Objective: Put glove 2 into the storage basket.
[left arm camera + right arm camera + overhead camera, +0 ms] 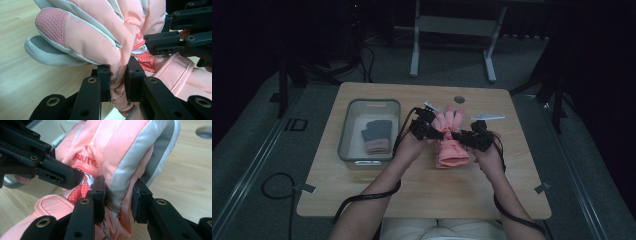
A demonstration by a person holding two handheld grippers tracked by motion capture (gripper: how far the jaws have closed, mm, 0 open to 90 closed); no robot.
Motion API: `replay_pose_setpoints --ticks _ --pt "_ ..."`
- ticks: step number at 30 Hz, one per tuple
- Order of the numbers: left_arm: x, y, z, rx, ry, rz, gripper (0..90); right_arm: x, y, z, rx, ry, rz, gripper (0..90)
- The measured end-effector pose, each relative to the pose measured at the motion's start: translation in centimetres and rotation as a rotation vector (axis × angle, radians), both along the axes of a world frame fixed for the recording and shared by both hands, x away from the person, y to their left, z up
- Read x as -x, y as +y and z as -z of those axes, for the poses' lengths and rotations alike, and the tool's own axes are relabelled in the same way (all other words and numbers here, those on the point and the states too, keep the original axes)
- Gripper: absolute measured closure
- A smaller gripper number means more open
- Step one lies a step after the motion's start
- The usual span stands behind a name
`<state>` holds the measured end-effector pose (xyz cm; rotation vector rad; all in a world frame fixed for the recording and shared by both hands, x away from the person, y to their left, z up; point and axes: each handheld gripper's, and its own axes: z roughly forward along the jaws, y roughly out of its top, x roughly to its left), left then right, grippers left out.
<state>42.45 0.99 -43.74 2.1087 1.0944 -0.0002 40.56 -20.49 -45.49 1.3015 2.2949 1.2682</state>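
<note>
A dim room surrounds a pale wooden table [362, 185], with a desk frame standing on the floor beyond it. Near the table's middle lies a pink padded ski glove [451, 142], fingers pointing away from the person, cuff toward them. A clear plastic bin [346, 134] sits well to its left and holds a dark grey glove [377, 131] folded over a pink one.

The left gripper [117, 83] pinches a gathered fold of the pink glove at its wrist, just beside the embroidered red patch [143, 57], jaws pressed onto the fabric. The right gripper [117, 197] bites the opposite edge, where a grey side panel [132, 165] meets the pink shell; its jaws grip the cloth with a thicker bundle between them.

The work looks like folding the glove across its wrist, probably to match the pair in the bin. To do it well, both grips should hold the same crease line, lift together, and carry the fingers over the cuff evenly, so the slippery shell doesn't twist or slide out.
</note>
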Motion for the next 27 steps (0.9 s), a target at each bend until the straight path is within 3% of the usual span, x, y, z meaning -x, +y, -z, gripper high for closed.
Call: replay_pose_setpoints --ticks 15,27 --pt "0.7 5.1 -4.8 -0.049 -0.044 -0.056 76.5 -0.6 5.0 -3.9 -0.017 -0.050 -0.058 67.9" --pt "1.4 9.6 -6.7 -0.064 -0.067 -0.120 76.5 -1.1 9.9 -5.8 -0.028 -0.073 -0.110 68.0"
